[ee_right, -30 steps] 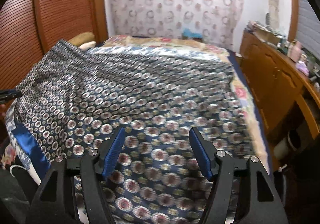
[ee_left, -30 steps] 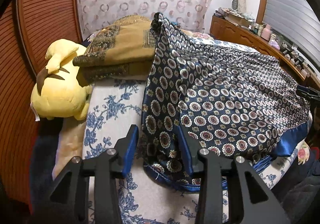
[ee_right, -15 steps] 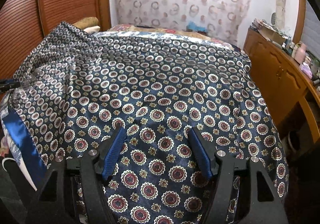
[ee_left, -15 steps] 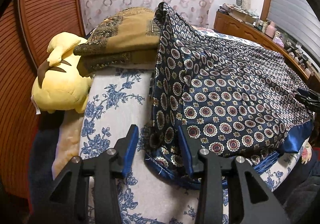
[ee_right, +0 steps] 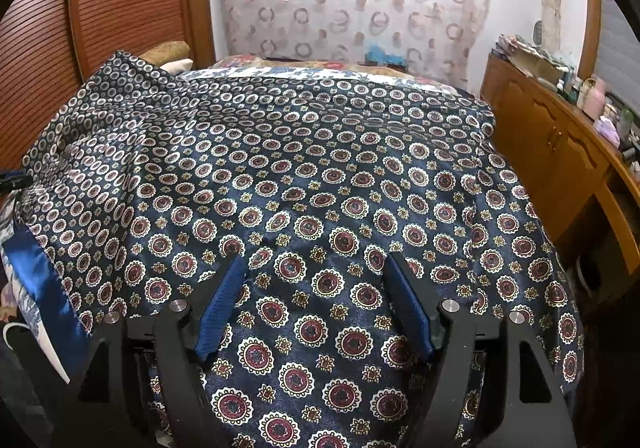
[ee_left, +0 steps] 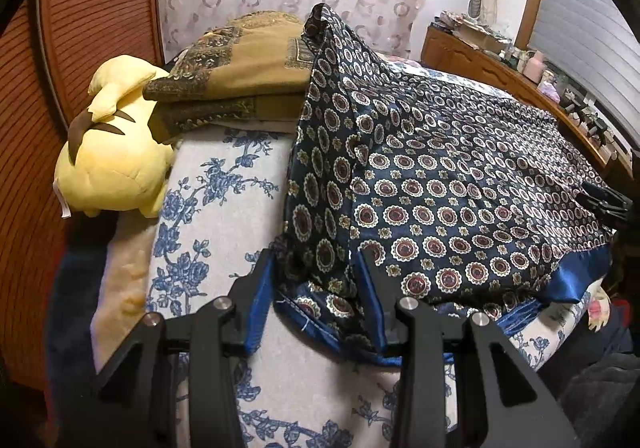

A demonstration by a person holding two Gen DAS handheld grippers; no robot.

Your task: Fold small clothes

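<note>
The left gripper (ee_left: 314,284) is standing wide open with a bunched corner of the navy patterned cloth (ee_left: 460,183) lying between its fingers, unpinched. The right gripper (ee_right: 316,288) is also gaping wide, hovering over the same cloth (ee_right: 320,187) and gripping nothing. The cloth is lying spread across the flowered bedspread (ee_left: 224,183). Farther back, a yellow plush toy (ee_left: 112,151) is sitting beside folded brown blankets (ee_left: 240,75).

Black left gripper (ee_left: 316,288), blue-padded fingers (ee_left: 260,300), silver screws.
</note>
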